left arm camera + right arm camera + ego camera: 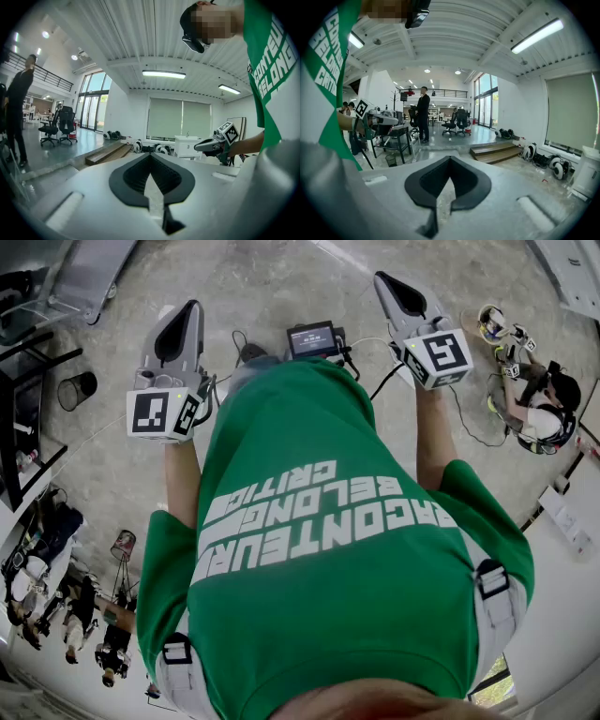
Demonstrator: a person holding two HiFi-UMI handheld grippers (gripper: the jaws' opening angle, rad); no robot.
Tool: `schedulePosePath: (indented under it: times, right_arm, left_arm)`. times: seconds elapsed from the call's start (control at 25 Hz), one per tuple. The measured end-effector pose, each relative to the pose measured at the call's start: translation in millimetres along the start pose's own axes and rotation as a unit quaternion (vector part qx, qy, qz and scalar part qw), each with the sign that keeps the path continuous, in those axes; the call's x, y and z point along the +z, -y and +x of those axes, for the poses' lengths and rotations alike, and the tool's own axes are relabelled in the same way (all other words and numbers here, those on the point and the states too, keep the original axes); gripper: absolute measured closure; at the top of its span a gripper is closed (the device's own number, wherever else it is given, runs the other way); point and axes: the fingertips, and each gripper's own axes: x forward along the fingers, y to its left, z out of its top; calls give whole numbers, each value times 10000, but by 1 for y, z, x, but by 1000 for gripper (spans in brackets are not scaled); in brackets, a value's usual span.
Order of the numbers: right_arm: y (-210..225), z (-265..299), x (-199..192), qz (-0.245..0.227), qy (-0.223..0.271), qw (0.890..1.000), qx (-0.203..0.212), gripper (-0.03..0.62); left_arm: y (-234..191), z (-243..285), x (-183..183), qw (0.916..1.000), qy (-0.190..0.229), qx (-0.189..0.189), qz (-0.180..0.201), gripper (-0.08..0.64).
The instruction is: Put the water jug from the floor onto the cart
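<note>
Left tool (151, 157): grey, jaws together, empty, ahead of green sweatshirt (328, 549).
Right tool (450, 159): likewise closed, empty.
Progress: unstarted; jug, cart unseen.

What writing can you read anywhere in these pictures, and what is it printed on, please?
"RACONTEUR", "BELONG", "CRITIC": white letters, upside down in the head view, on the person's green shirt.
Small screen: too small to read.
Marker cubes: square patterns only, no words.
</note>
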Motion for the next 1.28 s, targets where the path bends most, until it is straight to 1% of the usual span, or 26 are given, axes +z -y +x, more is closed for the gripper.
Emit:
schedulePosePath:
  times: [0.2, 0.4, 0.68, 0.88, 0.96, 1.04, 1.16, 1.28]
  right_arm:
    - [-2, 0, -2, -105, 32, 9998, 137, 600]
    - [6, 1, -3, -205, 18, 9991, 366, 600]
    - [17, 10, -4, -42, 121, 9976, 683, 600]
    - [18, 24, -10, 51, -35, 9961, 882, 600]
    - [15, 31, -10, 33, -79, 9950, 999, 600]
    - [13, 38, -5, -31, 14, 9943, 1064, 600]
    - [12, 51, 12, -207, 294, 9939, 1044, 600]
    - [12, 67, 21, -287, 399, 9938, 994, 600]
  left_arm:
    - [14, 2, -4, 10000, 42, 20, -6, 543]
    - [25, 7, -5, 9997, 54, 182, -135, 543]
    - [26, 12, -9, 9986, 93, 459, -228, 543]
    - [25, 11, -13, 9975, 122, 619, -309, 543]
    - [22, 9, -15, 9969, 123, 698, -353, 543]
    - [15, 8, -18, 9960, 126, 778, -425, 543]
    - [-1, 8, -21, 9951, 140, 836, -518, 543]
    - [-17, 12, -27, 9948, 147, 819, -587, 543]
